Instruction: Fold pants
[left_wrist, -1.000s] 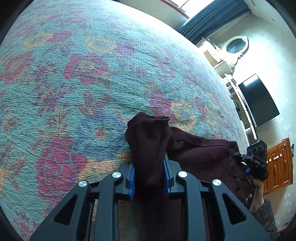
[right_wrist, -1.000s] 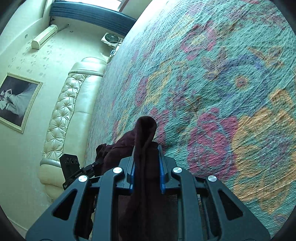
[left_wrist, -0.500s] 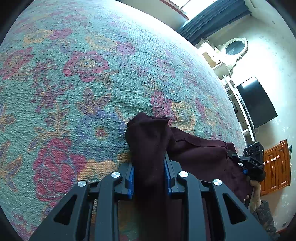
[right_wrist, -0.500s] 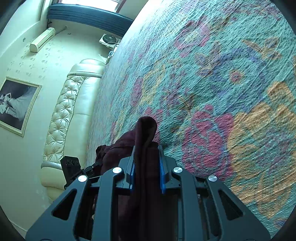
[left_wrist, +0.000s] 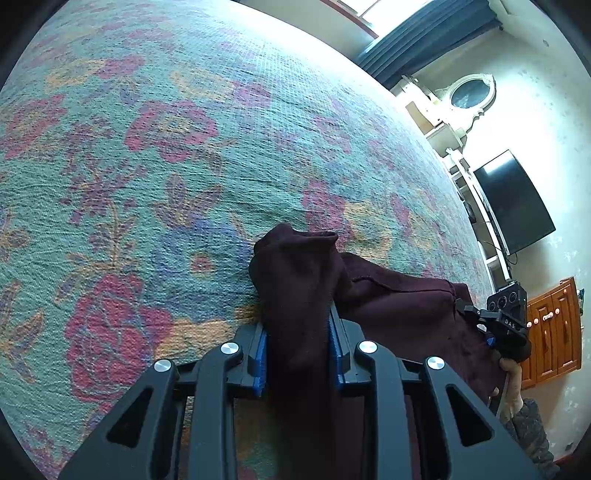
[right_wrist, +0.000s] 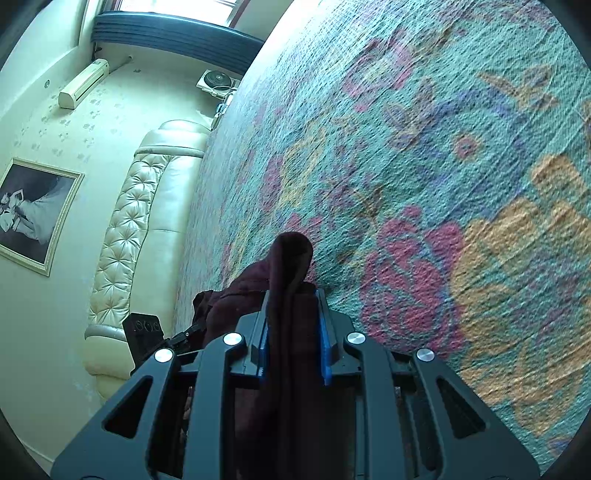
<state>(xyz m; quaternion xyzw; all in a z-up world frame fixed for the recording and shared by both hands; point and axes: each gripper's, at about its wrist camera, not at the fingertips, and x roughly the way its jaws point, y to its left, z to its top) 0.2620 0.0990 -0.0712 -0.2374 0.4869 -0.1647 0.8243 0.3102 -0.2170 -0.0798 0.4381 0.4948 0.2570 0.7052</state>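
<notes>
Left wrist view: left hand-held gripper (left_wrist: 297, 356) clamped on a bunched fold of the dark maroon pants (left_wrist: 402, 306); blue pads (left_wrist: 260, 360) press the cloth from both sides. Cloth stands up past the fingertips in a rounded hump, then runs right across the floral bedspread (left_wrist: 166, 166) to the right hand-held gripper (left_wrist: 508, 325), seen at frame edge with part of the person's hand below it. Lower part of the pants is hidden behind the gripper body. Television (left_wrist: 513, 199) and wooden cabinet (left_wrist: 554, 332) stand by the wall at right.

Right wrist view: right hand-held gripper (right_wrist: 291, 345) closed on another fold of the pants (right_wrist: 290, 258), which pokes up between the pads as a narrow loop. The rest trails left toward the left hand-held gripper (right_wrist: 155, 334), largely masked by cloth; its grip cannot be judged from here. Tufted headboard (right_wrist: 125, 240) and framed picture (right_wrist: 33, 214) at left. Below the fingers, the cloth is lost in shadow.
</notes>
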